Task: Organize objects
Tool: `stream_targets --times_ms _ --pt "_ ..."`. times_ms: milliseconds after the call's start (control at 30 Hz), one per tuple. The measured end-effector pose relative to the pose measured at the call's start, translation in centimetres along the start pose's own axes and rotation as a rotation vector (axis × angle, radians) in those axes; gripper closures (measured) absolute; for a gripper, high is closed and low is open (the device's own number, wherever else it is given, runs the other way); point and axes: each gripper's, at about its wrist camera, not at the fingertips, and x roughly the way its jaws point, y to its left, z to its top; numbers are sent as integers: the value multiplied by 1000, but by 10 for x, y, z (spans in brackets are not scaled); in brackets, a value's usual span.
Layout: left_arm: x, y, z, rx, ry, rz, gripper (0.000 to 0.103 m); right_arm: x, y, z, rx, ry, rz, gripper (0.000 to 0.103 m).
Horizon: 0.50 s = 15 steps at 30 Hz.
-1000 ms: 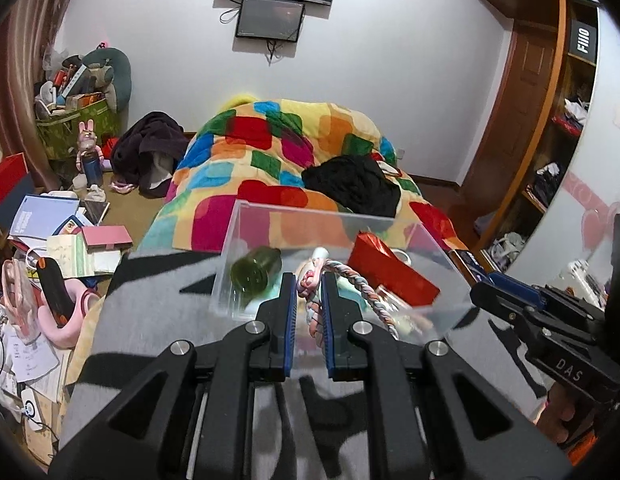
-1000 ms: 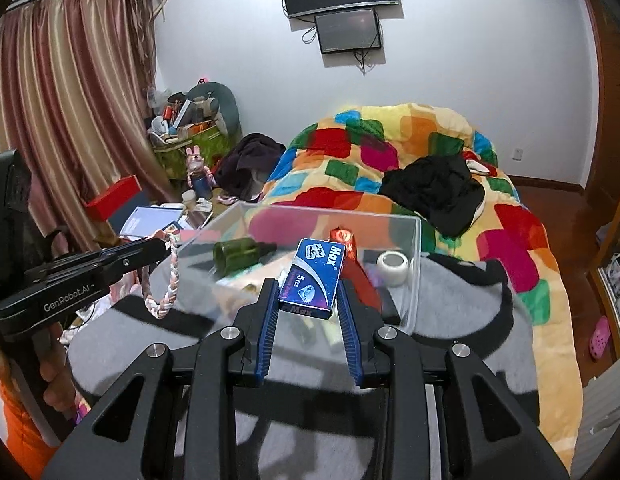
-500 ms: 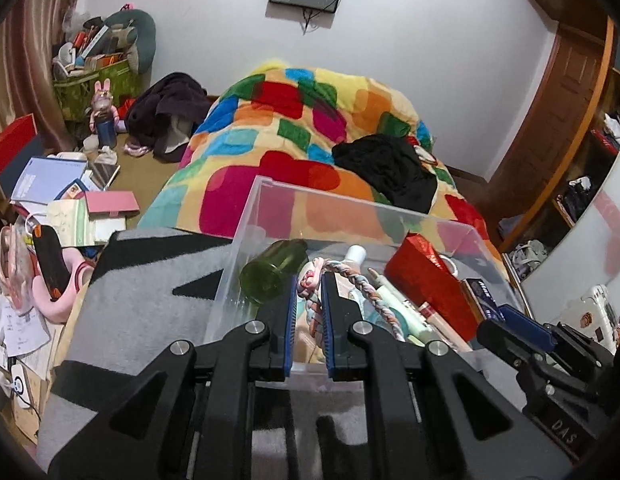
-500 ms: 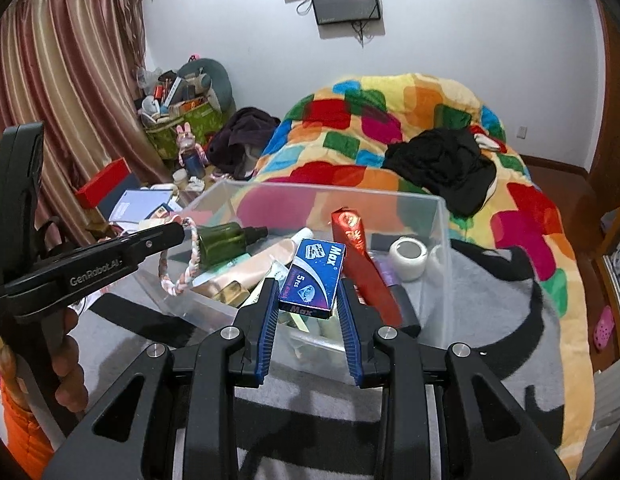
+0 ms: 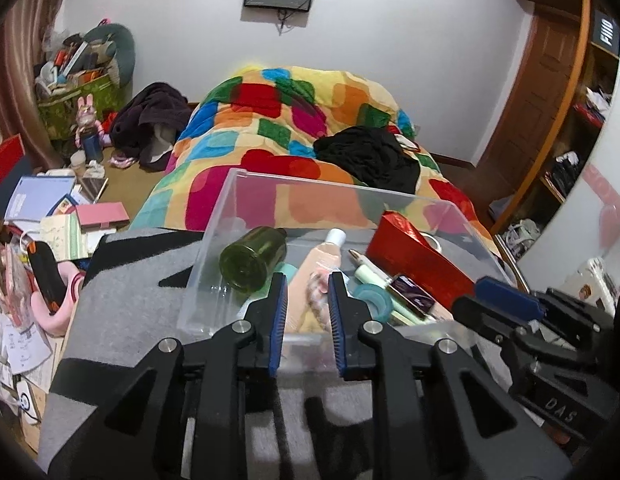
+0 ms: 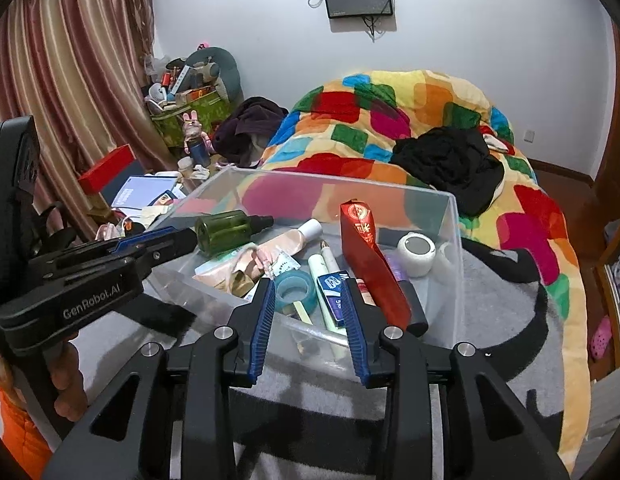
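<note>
Now both grippers hang over the clear bin's [image 6: 456,240] near edge, left gripper [image 5: 306,280] and right gripper [image 6: 310,292] both spread and empty, braided rope [image 6: 246,258] and blue Max box [image 6: 332,294] lying inside, likely just dropped there for sorting.

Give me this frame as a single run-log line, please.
left tool: open, over bin | right tool: open, over bin | rope: in bin | blue box: in bin | phase: both items released
</note>
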Motion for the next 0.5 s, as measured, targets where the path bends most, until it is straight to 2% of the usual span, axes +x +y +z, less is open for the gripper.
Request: stream_targets --times_ms 67,167,233,333,500 --pt "-7 -4 -3 21 -14 -2 79 -6 2 0 -8 -8 4 72" --pt "-19 -13 -7 61 -41 -6 69 -19 4 -1 -22 -34 10 61" --pt "-27 -17 -11 85 -65 -1 54 -28 6 -4 -32 -63 -5 49" --pt "-41 -23 -17 112 -110 10 41 -41 8 -8 -48 -99 -28 43" --pt "-58 -29 -29 144 -133 -1 32 -58 6 -16 -50 -127 -38 37"
